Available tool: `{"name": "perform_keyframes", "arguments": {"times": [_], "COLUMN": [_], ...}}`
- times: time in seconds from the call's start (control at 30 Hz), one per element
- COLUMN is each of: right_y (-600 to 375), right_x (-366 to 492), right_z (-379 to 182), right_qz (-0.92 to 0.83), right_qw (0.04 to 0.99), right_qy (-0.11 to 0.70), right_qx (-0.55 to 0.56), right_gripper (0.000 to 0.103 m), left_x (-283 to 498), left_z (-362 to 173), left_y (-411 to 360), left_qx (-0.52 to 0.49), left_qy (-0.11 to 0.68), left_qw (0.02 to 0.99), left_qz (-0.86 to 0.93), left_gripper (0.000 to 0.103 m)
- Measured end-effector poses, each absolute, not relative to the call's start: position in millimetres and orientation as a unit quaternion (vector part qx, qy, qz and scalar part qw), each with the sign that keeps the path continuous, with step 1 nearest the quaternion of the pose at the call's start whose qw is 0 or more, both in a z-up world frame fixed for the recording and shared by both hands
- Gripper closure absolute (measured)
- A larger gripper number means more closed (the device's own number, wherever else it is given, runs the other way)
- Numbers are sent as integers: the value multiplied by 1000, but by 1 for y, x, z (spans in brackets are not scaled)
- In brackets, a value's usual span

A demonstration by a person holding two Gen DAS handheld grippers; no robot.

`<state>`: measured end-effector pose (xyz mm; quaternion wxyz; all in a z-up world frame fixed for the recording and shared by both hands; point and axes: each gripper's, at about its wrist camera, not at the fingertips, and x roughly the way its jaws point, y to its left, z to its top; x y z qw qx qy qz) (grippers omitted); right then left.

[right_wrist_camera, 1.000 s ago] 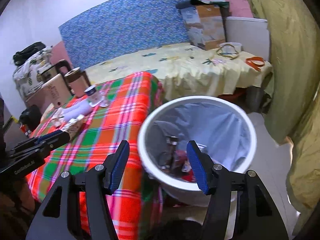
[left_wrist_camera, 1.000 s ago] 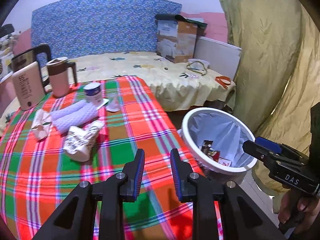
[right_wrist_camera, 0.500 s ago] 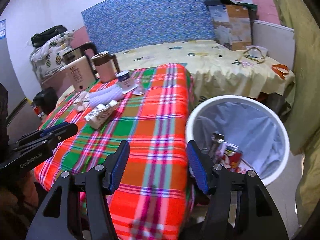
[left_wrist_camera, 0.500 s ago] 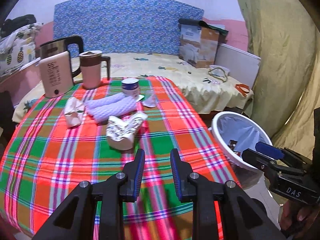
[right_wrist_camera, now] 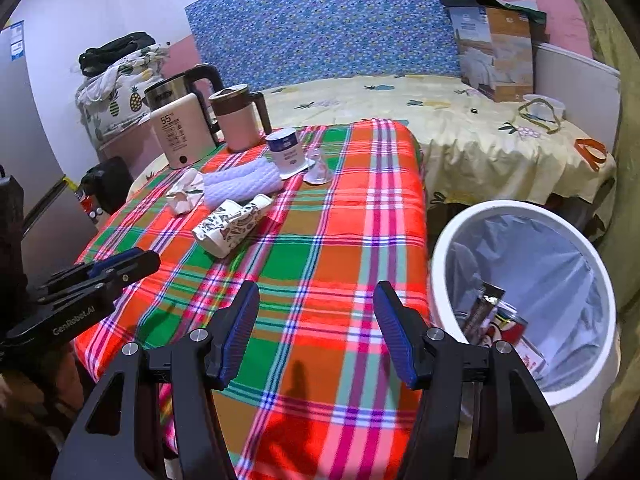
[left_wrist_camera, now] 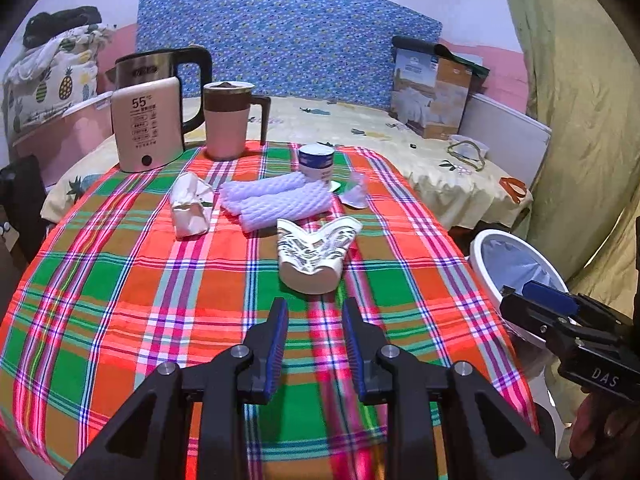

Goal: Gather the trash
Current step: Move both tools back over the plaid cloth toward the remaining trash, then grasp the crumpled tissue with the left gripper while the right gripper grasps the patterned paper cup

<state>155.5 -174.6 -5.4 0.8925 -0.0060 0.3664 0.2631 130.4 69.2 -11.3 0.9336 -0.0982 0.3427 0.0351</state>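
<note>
The left gripper [left_wrist_camera: 315,344] hangs over the near edge of the plaid tablecloth [left_wrist_camera: 120,304], jaws parted and empty, having just been widening. The crushed patterned paper cup [left_wrist_camera: 314,254] lies just beyond its tips, toward the middle of the cloth. To take it cleanly, I judge the jaws should spread a little more and straddle the flattened body across its narrow width. The right gripper [right_wrist_camera: 316,334] hovers spread and empty at the cloth's right edge, beside the white trash bin [right_wrist_camera: 444,248]. Compared with a second ago, both views have swung from the bin toward the table, and the cup sits more centrally ahead.
</note>
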Motion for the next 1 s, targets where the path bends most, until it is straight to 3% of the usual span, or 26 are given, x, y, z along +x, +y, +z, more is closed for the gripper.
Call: {"name": "perform_keyframes", "arguments": {"times": [0.8,1.0], "right_y": [-102,-87], "right_x": [202,216], "right_z": [-21,-34], "right_qz": [319,312], "right_qw": [850,835], "right_qy": [417,446], "right_qx": [49,73], "right_gripper": [42,43], "left_x": [175,194], "left_z": [-20,-22], "left_y": [170,186], "left_qx": [-123,-129], "left_qy": [342,340], "left_qw": [925,925], "left_qz": [112,115], "left_gripper": [70,64]}}
